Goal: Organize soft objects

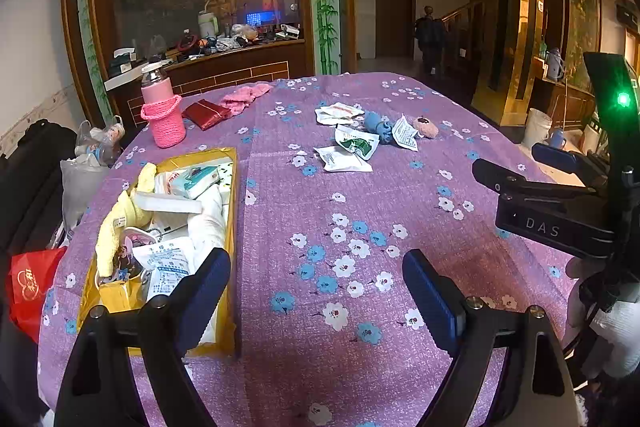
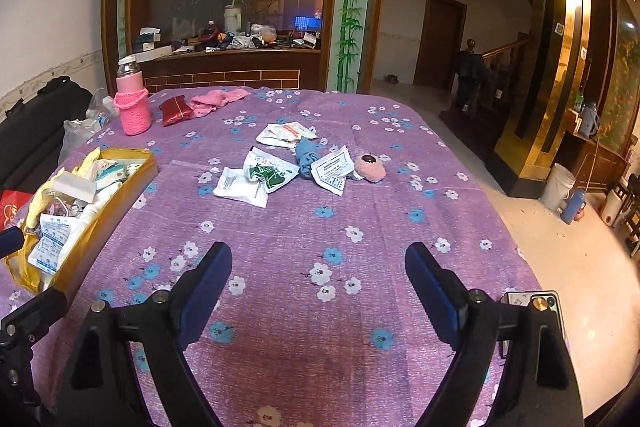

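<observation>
A yellow box [image 1: 233,211] on the left of the purple flowered tablecloth [image 1: 320,211] holds white packets, a yellow cloth and tissue packs. In mid-table lie loose white packets [image 2: 276,175], a rolled blue sock [image 2: 307,155] and a pink plush piece [image 2: 370,167]. My left gripper [image 1: 316,291] is open over bare cloth beside the box, with nothing between its fingers. My right gripper [image 2: 318,279] is open too, empty, well short of the packets. From the left wrist view the right gripper [image 1: 506,158] shows at the right edge.
A pink knitted bottle [image 2: 132,107], a red pouch [image 2: 176,111] and a pink cloth [image 2: 216,101] sit at the far left of the table. A phone [image 2: 532,301] lies by the table's right edge. Bags crowd the left side.
</observation>
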`<state>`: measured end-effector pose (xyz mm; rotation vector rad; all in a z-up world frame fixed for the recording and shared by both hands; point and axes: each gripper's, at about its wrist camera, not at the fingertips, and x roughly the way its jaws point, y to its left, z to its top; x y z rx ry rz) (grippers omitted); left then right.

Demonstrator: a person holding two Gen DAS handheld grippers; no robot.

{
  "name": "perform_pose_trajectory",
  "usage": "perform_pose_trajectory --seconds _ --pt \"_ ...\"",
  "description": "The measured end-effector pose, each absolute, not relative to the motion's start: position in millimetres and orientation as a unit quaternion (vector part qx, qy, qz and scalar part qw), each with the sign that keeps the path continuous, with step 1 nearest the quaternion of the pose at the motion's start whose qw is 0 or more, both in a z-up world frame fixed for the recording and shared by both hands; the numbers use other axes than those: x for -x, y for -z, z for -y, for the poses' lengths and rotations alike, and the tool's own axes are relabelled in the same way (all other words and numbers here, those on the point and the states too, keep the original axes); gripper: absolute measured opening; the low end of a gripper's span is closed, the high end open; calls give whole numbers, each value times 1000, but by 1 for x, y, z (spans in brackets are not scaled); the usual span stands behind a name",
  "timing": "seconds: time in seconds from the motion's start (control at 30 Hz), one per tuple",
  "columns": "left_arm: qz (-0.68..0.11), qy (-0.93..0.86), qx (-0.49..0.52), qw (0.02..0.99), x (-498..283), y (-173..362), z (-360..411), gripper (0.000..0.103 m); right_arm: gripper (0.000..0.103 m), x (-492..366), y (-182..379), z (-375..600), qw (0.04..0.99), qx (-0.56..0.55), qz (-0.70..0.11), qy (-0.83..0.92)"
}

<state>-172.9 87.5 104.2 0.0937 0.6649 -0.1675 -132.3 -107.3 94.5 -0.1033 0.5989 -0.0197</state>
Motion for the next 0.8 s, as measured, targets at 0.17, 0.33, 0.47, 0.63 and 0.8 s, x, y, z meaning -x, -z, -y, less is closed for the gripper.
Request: perform_pose_trajectory --seconds 0.17,0.33,0.47,0.63,0.8 --pt "-329 80 -48 940 173 -102 -86 91 88 133 -92 105 953 54 -297 8" --pt "-333 80 -47 938 172 -99 -85 91 88 132 -88 104 952 53 -302 6" --pt "-339 82 -47 936 170 -95 -85 91 88 127 -83 103 950 56 -308 4" --pt "-357 94 -41 928 159 -88 -82 92 88 118 -75 107 945 54 -323 3" --pt "-388 106 -40 915 131 -74 -72 92 88 91 -66 134 930 17 -368 -4"
